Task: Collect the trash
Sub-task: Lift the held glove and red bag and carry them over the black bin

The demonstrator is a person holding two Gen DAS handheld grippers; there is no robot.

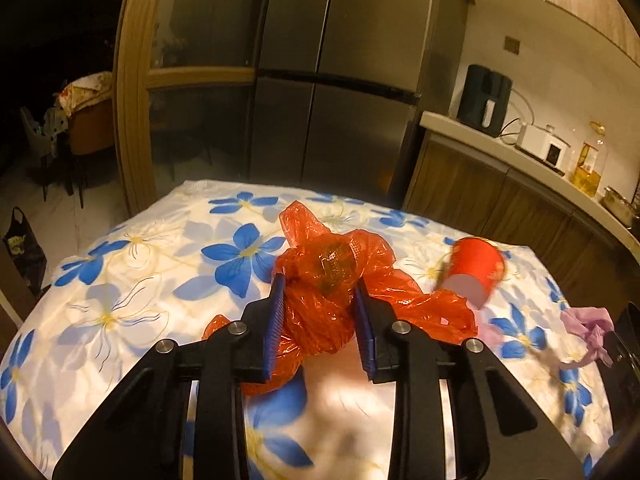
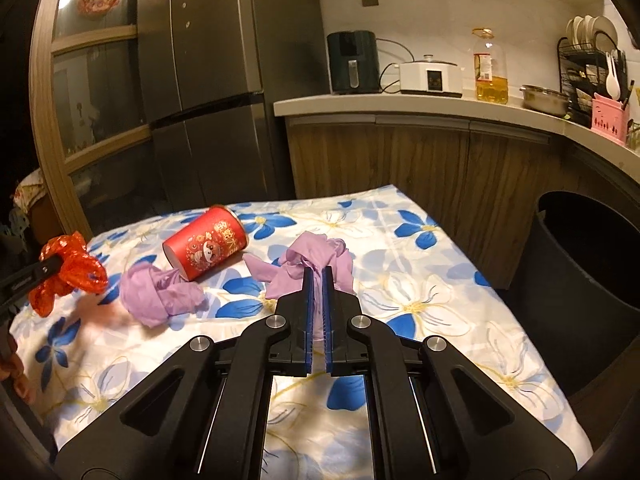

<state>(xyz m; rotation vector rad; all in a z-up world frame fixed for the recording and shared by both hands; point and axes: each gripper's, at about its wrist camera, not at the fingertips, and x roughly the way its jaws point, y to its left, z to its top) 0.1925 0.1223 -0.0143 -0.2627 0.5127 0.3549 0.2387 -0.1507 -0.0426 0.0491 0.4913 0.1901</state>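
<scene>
**Me:** Left wrist view first: my left gripper [image 1: 320, 312] is clamped on the crumpled orange plastic bag [image 1: 332, 280], pads squeezed into its bulk so the loose film can't slide out. It looks raised off the flowered tablecloth [image 1: 120, 280].

**Helper:** And your other hand?

**Me:** My right gripper [image 2: 318, 280] has its jaws nearly together, pinching a fold of the purple wad [image 2: 316, 256]. Something that thin needs a tight pinch.

**Helper:** Where does it all go?

**Me:** I'd say the dark bin [image 2: 592, 280] standing beside the table on the right, mouth open toward me. Both pieces are held clear, ready to carry over.

**Helper:** What's left?

**Me:** The red paper cup [image 2: 206, 242] lies on its side on the cloth, with a second purple wad [image 2: 160, 294] touching its open end. Neither is gripped yet.

**Helper:** Any risk?

**Me:** The trailing orange film might snag the cup, I'd guess.
</scene>
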